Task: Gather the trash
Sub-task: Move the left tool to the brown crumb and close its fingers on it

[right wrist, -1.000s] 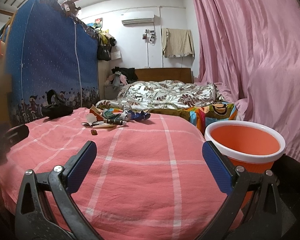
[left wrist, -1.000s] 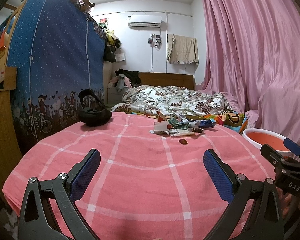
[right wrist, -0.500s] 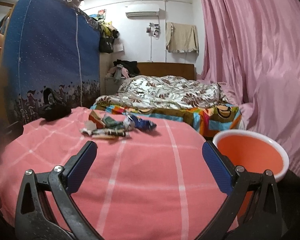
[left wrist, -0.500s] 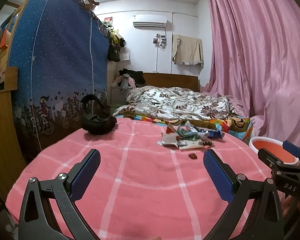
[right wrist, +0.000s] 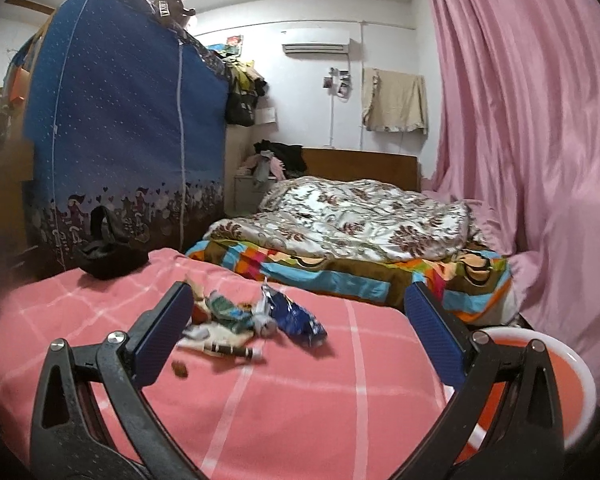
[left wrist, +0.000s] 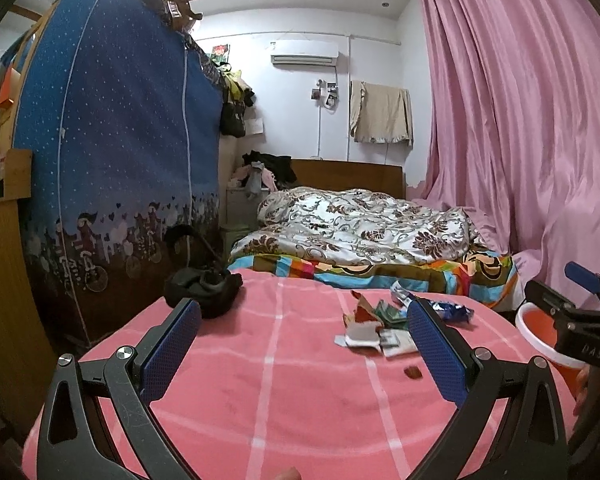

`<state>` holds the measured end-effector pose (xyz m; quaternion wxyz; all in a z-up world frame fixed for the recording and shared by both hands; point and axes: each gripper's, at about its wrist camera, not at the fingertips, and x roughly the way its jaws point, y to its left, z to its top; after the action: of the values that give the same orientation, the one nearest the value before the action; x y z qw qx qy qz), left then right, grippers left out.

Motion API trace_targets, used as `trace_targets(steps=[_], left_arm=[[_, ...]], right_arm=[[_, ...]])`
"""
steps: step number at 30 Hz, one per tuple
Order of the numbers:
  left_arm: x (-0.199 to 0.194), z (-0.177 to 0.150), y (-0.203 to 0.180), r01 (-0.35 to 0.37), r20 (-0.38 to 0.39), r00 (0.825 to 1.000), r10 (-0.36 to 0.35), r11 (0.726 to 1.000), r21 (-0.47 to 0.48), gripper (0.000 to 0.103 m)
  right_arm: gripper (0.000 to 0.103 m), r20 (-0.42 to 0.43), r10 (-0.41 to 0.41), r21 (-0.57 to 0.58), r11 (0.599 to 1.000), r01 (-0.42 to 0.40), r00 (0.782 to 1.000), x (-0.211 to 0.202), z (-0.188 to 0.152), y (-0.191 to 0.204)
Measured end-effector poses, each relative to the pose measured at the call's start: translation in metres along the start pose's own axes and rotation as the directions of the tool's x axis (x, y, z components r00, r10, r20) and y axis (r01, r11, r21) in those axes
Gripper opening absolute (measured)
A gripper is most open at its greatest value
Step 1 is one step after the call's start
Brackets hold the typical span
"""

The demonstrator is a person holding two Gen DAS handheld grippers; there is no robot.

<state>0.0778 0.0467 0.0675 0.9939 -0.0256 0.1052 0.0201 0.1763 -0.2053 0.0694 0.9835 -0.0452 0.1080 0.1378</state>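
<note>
Left gripper (left wrist: 305,346) and right gripper (right wrist: 297,339) both with fingers spread wide, pinching nothing, hovering above the pink checked blanket (left wrist: 268,384). Trash pile (right wrist: 246,322) of wrappers heaped on that blanket at 12 o'clock of the right gripper, at 1 o'clock of the left. Orange bucket (right wrist: 556,384) at 4 o'clock, beside the blanket edge. Black bag (left wrist: 202,286) at 11 o'clock.

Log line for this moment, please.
phase: approach | left gripper: open, empty | right gripper: open, empty | trash pile: on pink blanket | orange bin: right
</note>
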Motion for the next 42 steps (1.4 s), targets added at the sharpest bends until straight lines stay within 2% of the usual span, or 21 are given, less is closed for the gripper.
trace_targets(steps=[4, 7, 11, 13, 15, 16, 18, 20, 23, 27, 31, 33, 36, 37, 38, 40, 42], left_arm=[[0.022, 0.005, 0.006, -0.008, -0.041, 0.999, 0.007, 1.000, -0.013, 0.101], [0.044, 0.006, 0.010, -0.006, -0.099, 0.995, 0.003, 1.000, -0.024, 0.101], [0.067, 0.001, 0.013, 0.017, -0.184, 0.983, -0.026, 0.998, -0.054, 0.100], [0.076, -0.005, 0.013, 0.037, -0.232, 0.971, -0.050, 0.998, -0.060, 0.096], [0.084, -0.011, 0.013, 0.056, -0.285, 0.956, -0.073, 0.996, -0.069, 0.085], [0.087, -0.013, 0.013, 0.061, -0.306, 0.949, -0.080, 0.996, -0.072, 0.083], [0.091, -0.016, 0.010, 0.071, -0.340, 0.936, -0.095, 0.994, -0.084, 0.069], [0.095, -0.020, 0.009, 0.095, -0.373, 0.919, -0.128, 0.990, -0.104, 0.061], [0.099, -0.027, 0.003, 0.150, -0.425, 0.884, -0.195, 0.979, -0.137, 0.052], [0.105, -0.034, -0.016, 0.229, -0.493, 0.827, -0.268, 0.963, -0.139, 0.038], [0.112, -0.039, -0.033, 0.294, -0.539, 0.775, -0.330, 0.943, -0.155, 0.037], [0.116, -0.041, -0.043, 0.320, -0.556, 0.755, -0.348, 0.935, -0.151, 0.037], [0.122, -0.041, -0.056, 0.349, -0.581, 0.730, -0.360, 0.927, -0.135, 0.032], [0.125, -0.042, -0.058, 0.352, -0.583, 0.729, -0.359, 0.927, -0.130, 0.032], [0.128, -0.042, -0.061, 0.362, -0.588, 0.718, -0.372, 0.922, -0.141, 0.031], [0.135, -0.042, -0.068, 0.366, -0.596, 0.713, -0.370, 0.921, -0.134, 0.027], [0.140, -0.045, -0.074, 0.372, -0.605, 0.706, -0.368, 0.920, -0.125, 0.016]], right_arm=[[0.103, -0.022, 0.014, 0.018, 1.000, -0.013, 1.000, 0.021, 0.002, -0.006], [0.103, -0.057, 0.031, 0.050, 0.998, -0.028, 0.998, 0.034, -0.002, -0.007], [0.103, -0.155, 0.078, 0.065, 0.996, -0.069, 0.985, 0.057, -0.009, -0.004], [0.103, -0.202, 0.106, 0.070, 0.993, -0.093, 0.974, 0.066, -0.014, -0.002], [0.100, -0.250, 0.139, 0.076, 0.989, -0.123, 0.958, 0.075, -0.019, 0.001], [0.090, -0.275, 0.151, 0.078, 0.988, -0.134, 0.950, 0.079, -0.022, 0.002], [0.079, -0.321, 0.165, 0.081, 0.986, -0.147, 0.933, 0.086, -0.029, 0.001], [0.075, -0.348, 0.171, 0.094, 0.985, -0.147, 0.922, 0.089, -0.036, -0.002], [0.070, -0.385, 0.200, 0.131, 0.978, -0.161, 0.901, 0.094, -0.043, -0.008], [0.065, -0.414, 0.227, 0.180, 0.970, -0.165, 0.881, 0.100, -0.050, -0.014], [0.064, -0.418, 0.223, 0.188, 0.970, -0.156, 0.881, 0.101, -0.051, -0.018], [0.064, -0.417, 0.220, 0.194, 0.969, -0.150, 0.882, 0.102, -0.051, -0.021], [0.064, -0.418, 0.228, 0.213, 0.965, -0.149, 0.880, 0.103, -0.052, -0.025], [0.064, -0.418, 0.231, 0.218, 0.965, -0.150, 0.879, 0.103, -0.053, -0.026], [0.064, -0.420, 0.231, 0.219, 0.964, -0.150, 0.878, 0.103, -0.053, -0.026], [0.064, -0.421, 0.234, 0.218, 0.964, -0.152, 0.876, 0.104, -0.053, -0.026], [0.064, -0.423, 0.236, 0.217, 0.964, -0.156, 0.875, 0.104, -0.054, -0.025]])
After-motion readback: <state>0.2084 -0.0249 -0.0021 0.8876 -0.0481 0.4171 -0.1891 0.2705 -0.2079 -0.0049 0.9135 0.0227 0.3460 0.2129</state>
